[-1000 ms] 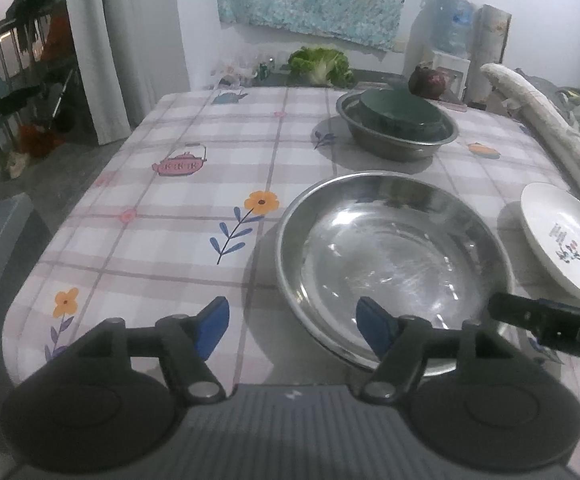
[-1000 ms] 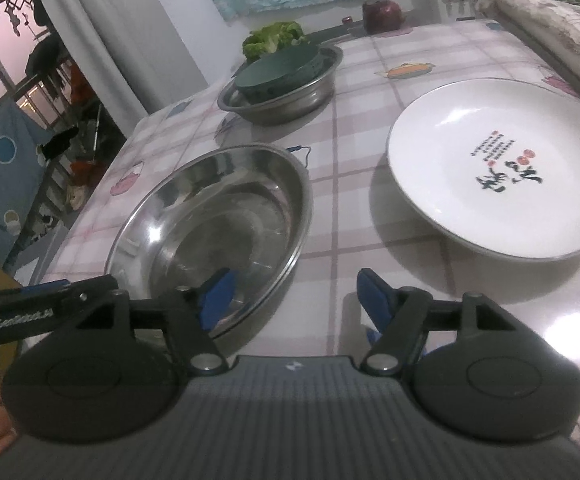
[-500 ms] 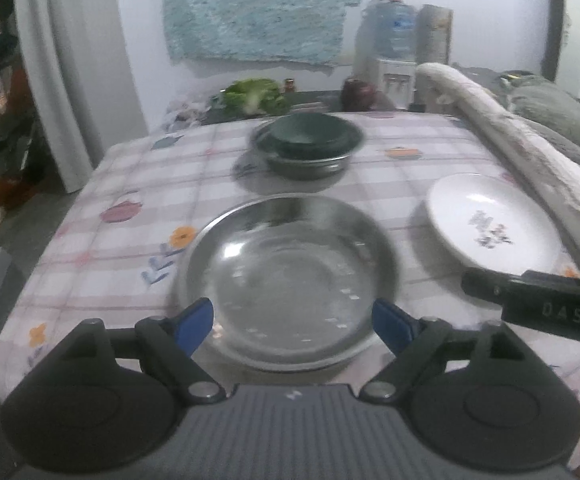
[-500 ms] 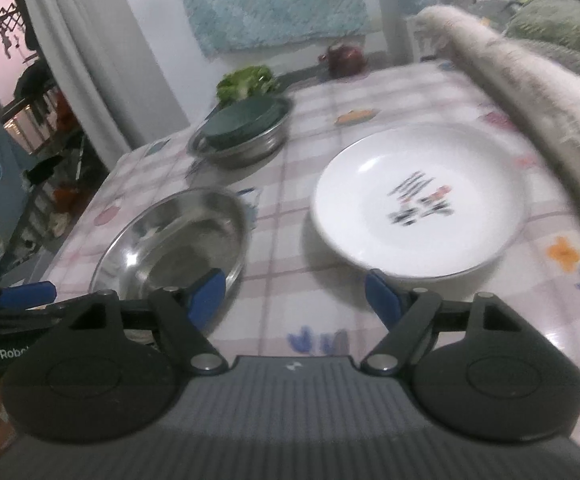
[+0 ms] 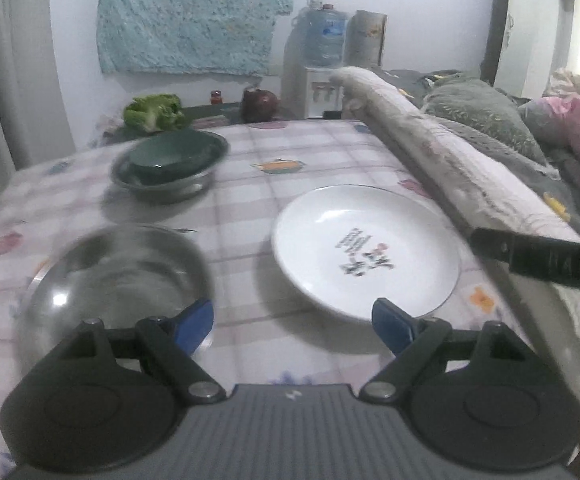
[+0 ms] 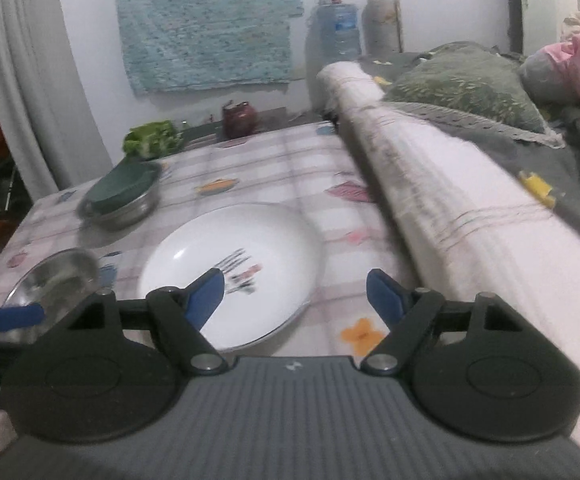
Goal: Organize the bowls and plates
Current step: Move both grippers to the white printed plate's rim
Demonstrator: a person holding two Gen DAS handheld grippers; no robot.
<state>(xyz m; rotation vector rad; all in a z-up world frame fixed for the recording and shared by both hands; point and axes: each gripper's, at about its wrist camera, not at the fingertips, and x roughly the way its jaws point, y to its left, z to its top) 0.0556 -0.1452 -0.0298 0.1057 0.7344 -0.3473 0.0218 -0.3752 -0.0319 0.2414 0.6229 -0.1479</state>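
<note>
A table under a checked, flower-printed cloth [image 5: 250,200] fills both views, and a long rolled pale bundle [image 6: 429,184] lies along its right edge, with grey and pink bedding to the right of it. On the far wall hangs a light blue mat [image 5: 194,16], with a water bottle [image 5: 325,36] to its right.

On the cloth, the large steel basin [image 5: 118,272] sits near and left; the left wrist view shows nearly all of it, blurred, while the right wrist view catches only its far part at the left edge. The white plate [image 6: 234,268] with a printed motif lies just right of the basin, apart from it. Far and left, a dark green bowl [image 5: 170,156] sits inside a smaller steel bowl [image 5: 162,188]. Behind them are a green leafy vegetable [image 5: 154,112] and a dark red round pot or fruit [image 5: 260,104], too soft to tell which.

The left gripper [image 5: 291,326] has just been opening its jaws; they stand wide with nothing between them, above the cloth between basin and plate. The right gripper [image 6: 293,294] has likewise just widened and is empty, its left blue fingertip [image 6: 206,296] over the plate's near part. Only the left view shows the other tool's black bar crossing at the right; only the right view shows a blue pad at its left edge.
</note>
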